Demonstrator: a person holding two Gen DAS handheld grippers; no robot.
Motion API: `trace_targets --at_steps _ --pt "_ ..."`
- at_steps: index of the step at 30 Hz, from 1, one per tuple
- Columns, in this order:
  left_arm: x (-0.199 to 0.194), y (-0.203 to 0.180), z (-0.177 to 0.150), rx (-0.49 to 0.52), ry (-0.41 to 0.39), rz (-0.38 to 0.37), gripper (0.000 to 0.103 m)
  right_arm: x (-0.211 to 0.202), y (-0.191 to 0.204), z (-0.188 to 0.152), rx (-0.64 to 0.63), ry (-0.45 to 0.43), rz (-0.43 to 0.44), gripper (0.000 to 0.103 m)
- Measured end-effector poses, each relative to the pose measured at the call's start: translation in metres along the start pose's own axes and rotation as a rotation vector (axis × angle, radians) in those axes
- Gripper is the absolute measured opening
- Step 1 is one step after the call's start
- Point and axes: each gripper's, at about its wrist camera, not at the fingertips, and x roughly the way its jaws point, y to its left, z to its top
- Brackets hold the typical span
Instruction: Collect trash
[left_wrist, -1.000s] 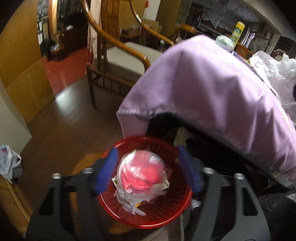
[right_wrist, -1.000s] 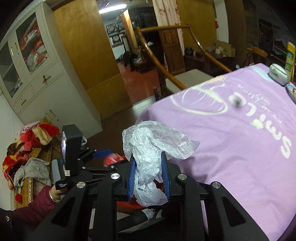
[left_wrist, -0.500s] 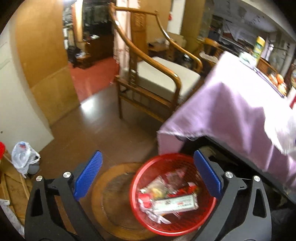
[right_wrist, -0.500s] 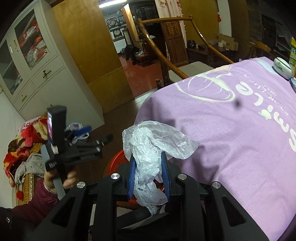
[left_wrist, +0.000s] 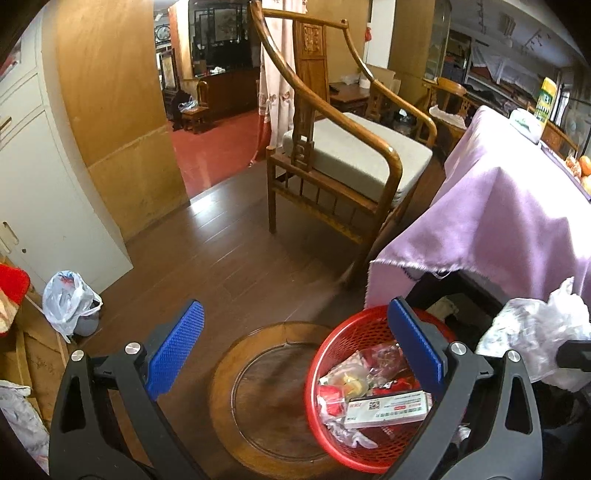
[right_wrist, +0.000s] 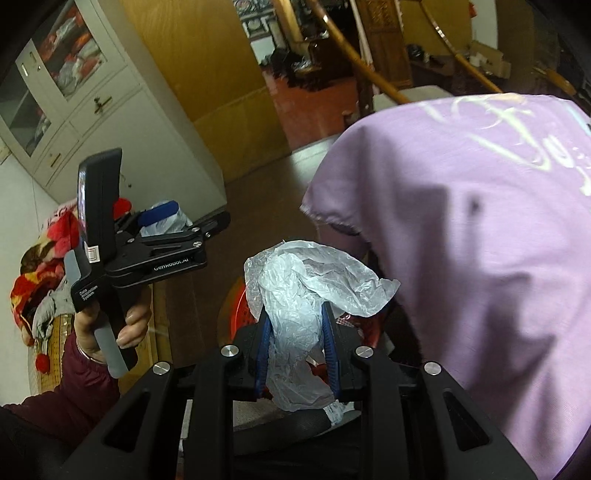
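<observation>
Above the red basket (left_wrist: 373, 387) of trash, the left gripper (left_wrist: 295, 350) is spread wide, nothing held; a crumpled white plastic bag (right_wrist: 295, 295) is clamped between the right gripper's (right_wrist: 295, 350) 2 fingers.

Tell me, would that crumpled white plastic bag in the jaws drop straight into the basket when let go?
Probably not straight. The white plastic bag looks thin and floppy, sagging around the right gripper, so it may drift or cling. The red basket seems just below, which helps.
</observation>
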Motion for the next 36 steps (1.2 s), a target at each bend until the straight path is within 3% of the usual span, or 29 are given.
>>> trace_targets --at_steps 18,21,24,30,36 --pt "0.028 0.047 -0.018 -0.116 0.093 0.017 0.096 0.081 0.005 0.009 -0.027 0.174 0.008 0.028" --pt "0.031 0.048 -0.02 -0.122 0.105 0.005 0.096 0.102 0.004 0.012 -0.031 0.221 -0.009 0.05" --pt "0.031 0.043 -0.023 -0.098 0.113 0.001 0.096 0.111 0.003 0.009 -0.027 0.236 -0.029 0.05" --pt "0.03 0.034 -0.024 -0.077 0.116 -0.018 0.096 0.09 0.01 0.009 -0.059 0.186 -0.055 0.05" --pt "0.016 0.009 -0.018 -0.016 0.09 -0.04 0.096 0.041 0.012 0.002 -0.086 0.078 -0.113 0.055"
